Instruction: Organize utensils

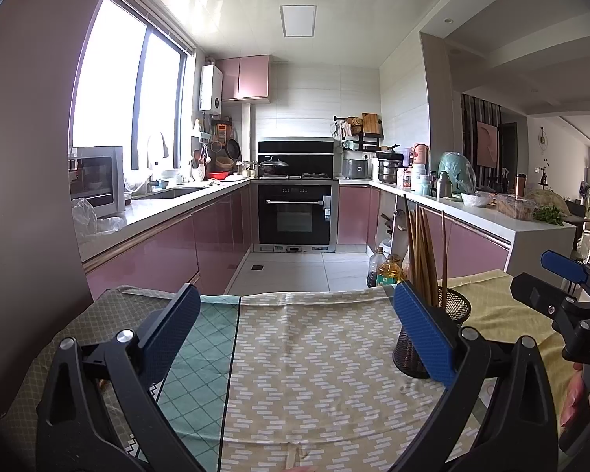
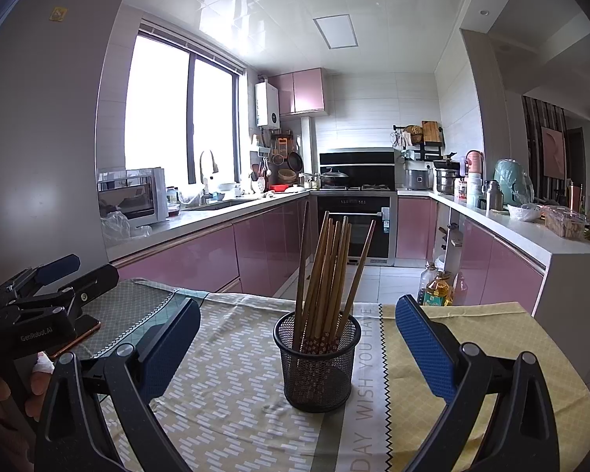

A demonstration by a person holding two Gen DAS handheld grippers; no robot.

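We hold two grippers over a table with a patterned cloth. The cup is a black mesh holder, and it stands on the cloth right in front of our right gripper. It sits in the middle between the two blue fingers, a little farther out than their tips. The chopsticks stand in the cup. They point up and lean a bit, fanning out at the top.

Our right gripper is spread wide and holds nothing. Our left gripper is spread wide too, with nothing in it. From the left gripper the cup lies to the right, partly hidden behind its right finger. So we think the right hand is the better one to reach the chopsticks.

A phone lies at the far left of the table, under the left gripper. Nothing stands between the right gripper and the cup. We see no loose chopsticks on the cloth, so the sorting looks done or close to it.
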